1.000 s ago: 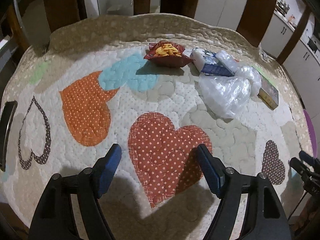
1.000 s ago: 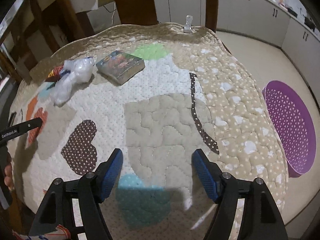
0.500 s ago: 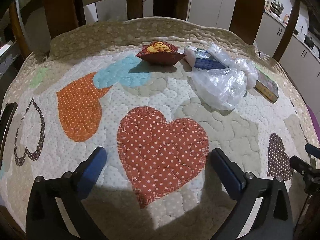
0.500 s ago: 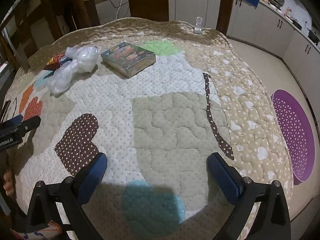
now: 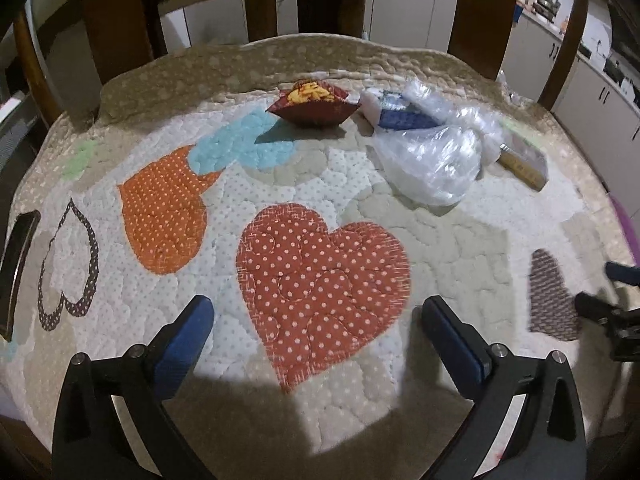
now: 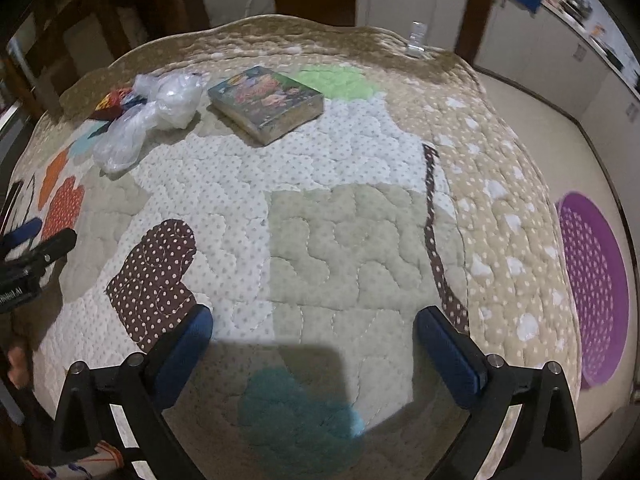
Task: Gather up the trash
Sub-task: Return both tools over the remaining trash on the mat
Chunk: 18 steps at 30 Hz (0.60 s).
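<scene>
Both claws have spread wider than a second ago and hold nothing. The left gripper [image 5: 316, 320] hovers over the red heart patch [image 5: 320, 280], with the clear plastic bag [image 5: 432, 160] and red snack wrapper [image 5: 314, 104] well ahead of it. The right gripper [image 6: 314, 332] has the boxed book [image 6: 266, 102] far ahead, slightly left.

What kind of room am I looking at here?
Probably a home dining area beside a kitchen: a table under a quilted heart-patterned cloth, wooden chairs around it, and white cabinets along the wall.
</scene>
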Tool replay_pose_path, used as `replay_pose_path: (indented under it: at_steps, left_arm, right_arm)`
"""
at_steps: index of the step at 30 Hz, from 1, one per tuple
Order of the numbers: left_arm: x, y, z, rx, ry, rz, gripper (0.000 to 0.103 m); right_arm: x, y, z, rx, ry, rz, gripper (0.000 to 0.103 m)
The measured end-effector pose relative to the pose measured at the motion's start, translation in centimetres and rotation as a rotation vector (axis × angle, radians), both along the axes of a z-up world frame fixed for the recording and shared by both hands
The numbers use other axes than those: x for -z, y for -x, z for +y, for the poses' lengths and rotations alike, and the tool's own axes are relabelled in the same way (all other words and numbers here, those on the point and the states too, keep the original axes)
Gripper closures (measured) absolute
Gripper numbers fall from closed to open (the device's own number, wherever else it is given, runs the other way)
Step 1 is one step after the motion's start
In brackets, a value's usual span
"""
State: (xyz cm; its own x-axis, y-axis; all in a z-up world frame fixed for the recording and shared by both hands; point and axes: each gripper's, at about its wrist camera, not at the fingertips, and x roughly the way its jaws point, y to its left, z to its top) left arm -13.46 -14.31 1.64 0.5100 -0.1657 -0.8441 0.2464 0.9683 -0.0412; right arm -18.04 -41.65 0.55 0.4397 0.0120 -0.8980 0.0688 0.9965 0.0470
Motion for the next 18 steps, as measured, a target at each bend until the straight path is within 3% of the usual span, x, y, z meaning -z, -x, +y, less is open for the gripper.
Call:
replay_pose_path:
  at_steps: [3, 7, 13, 18]
  left_arm:
    - [-1.7, 0.1, 0.3, 0.019, 0.05, -0.036, 0.0]
    - [-2.7, -1.6, -0.8, 0.096, 0.08, -0.037, 0.0]
    - [-4.4, -5.1, -3.6, 0.188, 0.155, -0.021, 0.0]
    - [-3.9, -7.3, -6.9, 0.274, 0.131, -0.042, 0.0]
  right_arm:
    - [-0.2, -0.4, 0.1, -0.022, 0.006, 0.009, 0.001]
    - [-2.1, -2.1, 0.1, -0.069, -0.051, -0.035, 0.01]
    - [-3.2, -7.7, -0.2, -0.113, -0.1, -0.075, 0.01]
    - [-2.5, -11.4, -0.1, -0.168, -0.1, -0.092, 0.011]
